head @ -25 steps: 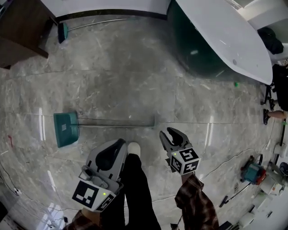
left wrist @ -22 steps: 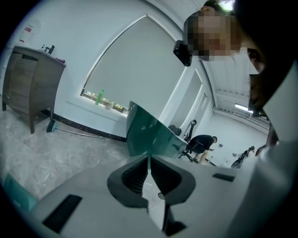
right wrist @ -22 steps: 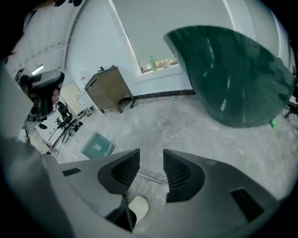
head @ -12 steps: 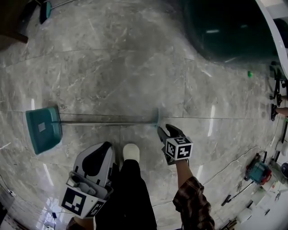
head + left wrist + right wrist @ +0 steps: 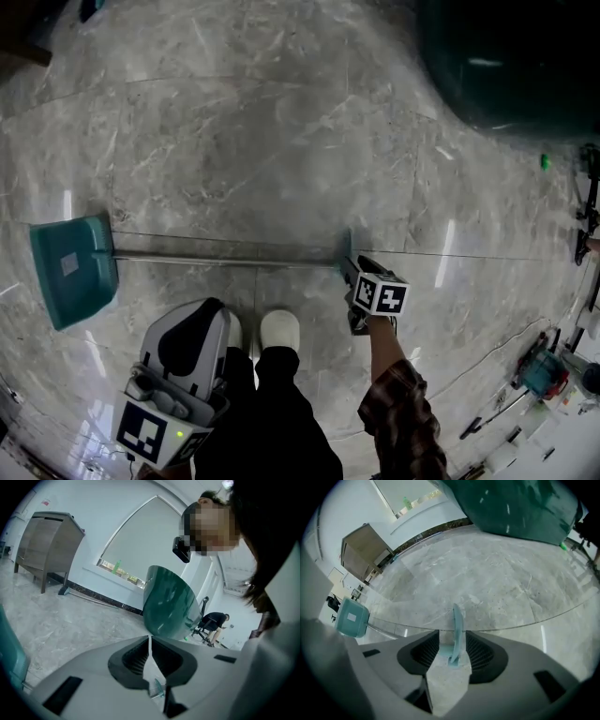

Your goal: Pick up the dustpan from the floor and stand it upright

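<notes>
Grey marble-patterned floor point(image 5: 262, 122) lies wide and bare ahead, bounded at upper right by a dark green rounded wall point(image 5: 506, 66). The teal plastic dustpan point(image 5: 70, 272) lies flat at left, its long metal pole point(image 5: 225, 260) running to a teal end grip point(image 5: 457, 634). The right gripper point(image 5: 347, 267) points steeply down. Its jaws have just been opening and straddle that grip without pressing. The left gripper point(image 5: 150, 639) hangs beside white shoes point(image 5: 279, 330), jaws together, empty.

We find the floor point(image 5: 244, 141) beyond the dustpan point(image 5: 70, 272) bare and open to approach from above and from ahead. Its long handle point(image 5: 225, 260) lies flat across the way, just ahead of the person's shoes point(image 5: 279, 330). A large dark green body point(image 5: 506, 66) closes off the upper right. Tools and cables point(image 5: 536, 370) clutter the lower right edge.
</notes>
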Demonstrator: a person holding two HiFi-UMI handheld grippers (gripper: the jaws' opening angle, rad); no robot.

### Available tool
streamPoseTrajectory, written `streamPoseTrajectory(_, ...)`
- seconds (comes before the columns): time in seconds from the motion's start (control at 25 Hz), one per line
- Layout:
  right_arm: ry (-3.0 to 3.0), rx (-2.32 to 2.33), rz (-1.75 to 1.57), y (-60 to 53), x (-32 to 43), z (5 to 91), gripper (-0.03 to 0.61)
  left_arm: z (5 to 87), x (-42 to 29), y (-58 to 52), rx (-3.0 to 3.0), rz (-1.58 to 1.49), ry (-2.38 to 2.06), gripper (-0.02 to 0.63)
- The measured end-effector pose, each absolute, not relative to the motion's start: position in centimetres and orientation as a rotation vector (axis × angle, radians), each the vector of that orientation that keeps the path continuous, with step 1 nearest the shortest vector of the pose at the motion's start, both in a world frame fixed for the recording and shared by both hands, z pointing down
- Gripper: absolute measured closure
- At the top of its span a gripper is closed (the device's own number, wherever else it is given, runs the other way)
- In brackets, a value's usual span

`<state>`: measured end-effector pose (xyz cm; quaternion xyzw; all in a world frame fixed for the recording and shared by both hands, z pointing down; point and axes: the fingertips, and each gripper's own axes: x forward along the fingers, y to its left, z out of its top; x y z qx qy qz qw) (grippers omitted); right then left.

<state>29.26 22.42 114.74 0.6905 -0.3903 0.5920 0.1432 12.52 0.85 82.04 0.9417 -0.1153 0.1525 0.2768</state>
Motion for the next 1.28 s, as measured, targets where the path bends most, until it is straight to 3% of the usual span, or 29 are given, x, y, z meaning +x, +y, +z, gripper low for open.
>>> streamPoseTrajectory(0.36, -0.960, 1.946, 1.735, 22.2, 29.0, 118.8, 0.416, 82.8, 13.3, -0.7, 2.559, 0.334, -0.281, 0.584)
streamPoseTrajectory(0.44, -0.918, 1.959, 1.717, 22.7, 29.5, 119.0, 0.509, 83.0, 13.2, -0.8, 2.560, 0.333, -0.279, 0.584)
streamPoseTrajectory(0.68, -0.903, 2.024, 1.724, 22.7, 29.7, 117.6, 0.514, 81.9, 12.8, -1.1, 2.570, 0.308, -0.294, 0.584)
streamPoseTrajectory(1.04, -0.965, 2.072, 1.613, 20.8, 30.0, 105.5, 0.512, 71.5, 12.9, -0.5, 2.565, 0.204, -0.280, 0.583)
streamPoseTrajectory(1.28, -0.989, 2.044, 1.525, 18.5, 30.2, 92.8, 0.505, 58.5, 13.7, -2.0, 2.582, 0.102, -0.269, 0.584)
